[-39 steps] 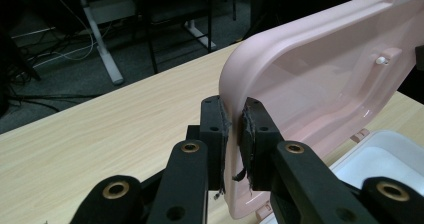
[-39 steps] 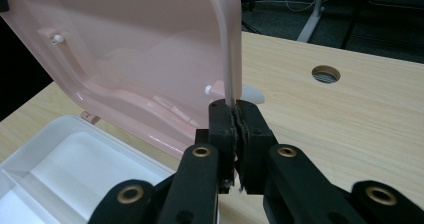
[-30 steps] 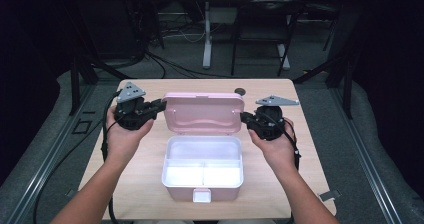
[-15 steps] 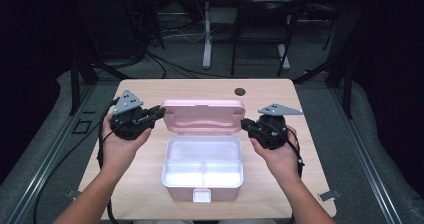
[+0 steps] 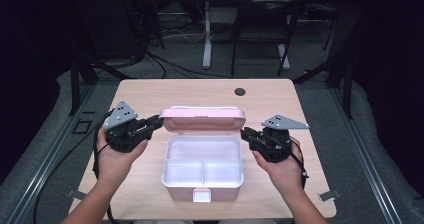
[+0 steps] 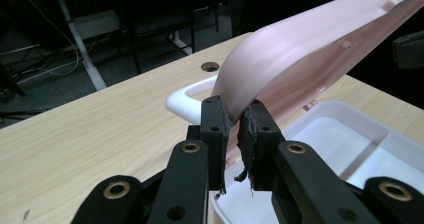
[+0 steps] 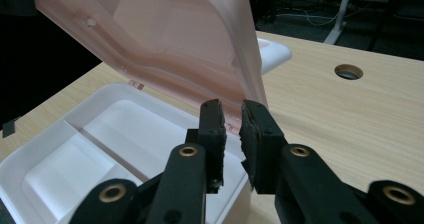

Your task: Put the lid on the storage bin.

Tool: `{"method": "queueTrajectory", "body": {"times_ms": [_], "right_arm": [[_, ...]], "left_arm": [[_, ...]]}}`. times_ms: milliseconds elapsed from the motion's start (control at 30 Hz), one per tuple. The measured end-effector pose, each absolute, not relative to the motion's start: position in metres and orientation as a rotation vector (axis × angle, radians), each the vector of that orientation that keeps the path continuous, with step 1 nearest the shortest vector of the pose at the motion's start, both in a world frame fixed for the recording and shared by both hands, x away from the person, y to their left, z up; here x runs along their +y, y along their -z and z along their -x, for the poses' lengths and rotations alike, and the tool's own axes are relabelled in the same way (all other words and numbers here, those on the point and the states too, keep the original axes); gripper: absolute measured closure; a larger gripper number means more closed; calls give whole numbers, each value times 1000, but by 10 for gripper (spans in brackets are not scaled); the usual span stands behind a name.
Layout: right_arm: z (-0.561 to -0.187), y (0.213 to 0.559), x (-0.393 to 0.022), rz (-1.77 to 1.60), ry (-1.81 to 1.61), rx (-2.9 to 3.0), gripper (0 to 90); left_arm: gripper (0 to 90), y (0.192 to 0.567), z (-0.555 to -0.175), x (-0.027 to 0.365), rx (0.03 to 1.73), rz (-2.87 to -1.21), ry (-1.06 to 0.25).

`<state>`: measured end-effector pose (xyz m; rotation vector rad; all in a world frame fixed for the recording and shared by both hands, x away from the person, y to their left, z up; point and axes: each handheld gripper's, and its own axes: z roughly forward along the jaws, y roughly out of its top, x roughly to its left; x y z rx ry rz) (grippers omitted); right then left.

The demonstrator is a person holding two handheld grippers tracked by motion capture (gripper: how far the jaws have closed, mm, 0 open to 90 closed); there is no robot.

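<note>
A lunch box stands mid-table: a white base (image 5: pixel 166 170) with two empty compartments and a pink hinged lid (image 5: pixel 202 120) tilted forward over it. My left gripper (image 5: pixel 159 122) is at the lid's left end. In the left gripper view, the left gripper (image 6: pixel 234 119) is shut on the rim of the lid (image 6: pixel 300 49). My right gripper (image 5: pixel 245 133) is at the lid's right end. Its jaws have just been opening. In the right gripper view, the right gripper (image 7: pixel 232 116) shows a gap between its jaws, and the corner of the lid (image 7: pixel 165 39) sits at the tips, unpressed.
A pink latch tab (image 5: pixel 201 195) hangs at the base's front wall. A white carry handle (image 6: pixel 182 96) sticks out behind the hinge. The wooden table (image 5: pixel 150 91) has a round cable hole (image 5: pixel 240 91) at the back. Beyond it are a dark floor and desk legs.
The lid has swung down from near upright to a low tilt over the base. Both hands have moved toward the person with it. The right jaws have parted slightly.
</note>
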<state>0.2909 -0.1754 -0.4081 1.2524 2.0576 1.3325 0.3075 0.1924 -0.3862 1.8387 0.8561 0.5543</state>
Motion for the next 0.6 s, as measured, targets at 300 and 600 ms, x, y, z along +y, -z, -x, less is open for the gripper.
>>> {"method": "queueTrajectory", "body": {"times_ms": [300, 600], "right_arm": [[-290, 413, -182, -1254, -1362, 2071, 696], [-283, 406, -178, -1200, -1387, 2062, 703]], "left_arm": [[817, 390, -296, 195, 834, -1849, -547], [816, 395, -286, 197, 820, -1845, -546]]}}
